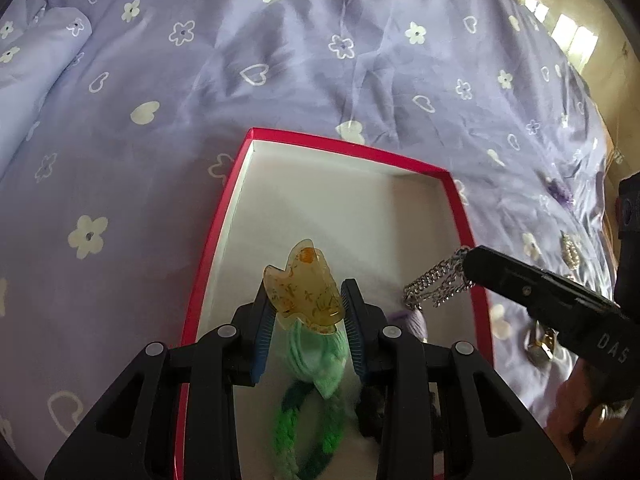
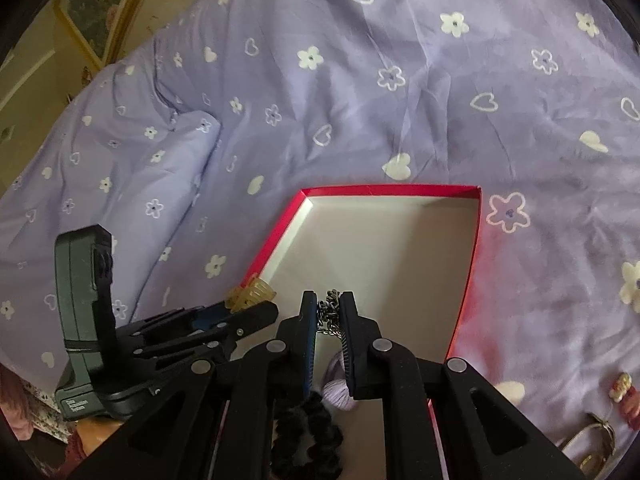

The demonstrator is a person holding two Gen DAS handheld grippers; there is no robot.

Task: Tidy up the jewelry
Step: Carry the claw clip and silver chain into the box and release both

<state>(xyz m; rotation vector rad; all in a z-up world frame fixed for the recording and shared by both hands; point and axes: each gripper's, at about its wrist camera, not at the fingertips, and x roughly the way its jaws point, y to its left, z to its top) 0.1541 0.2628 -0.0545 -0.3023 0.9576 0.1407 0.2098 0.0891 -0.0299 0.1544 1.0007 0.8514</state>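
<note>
A red box with a white inside (image 1: 240,184) lies on the bed; it also shows in the right wrist view (image 2: 468,264). My left gripper (image 1: 307,300) is shut on a yellow translucent hair claw (image 1: 304,288) over the box's near end. The claw also shows in the right wrist view (image 2: 251,294). My right gripper (image 2: 329,308) is shut on a silver chain (image 2: 330,312), which hangs over the box's right side in the left wrist view (image 1: 438,280). A green braided hair tie (image 1: 316,412), a lilac hair tie (image 2: 338,384) and a black scrunchie (image 2: 308,436) lie in the box.
The box rests on a lilac bedsheet (image 1: 280,60) printed with flowers and hearts. More jewelry lies on the sheet right of the box: a silver leaf piece (image 1: 570,250), a gold piece (image 1: 542,346), a small red-and-cream piece (image 2: 622,388) and a gold ring-like piece (image 2: 596,440).
</note>
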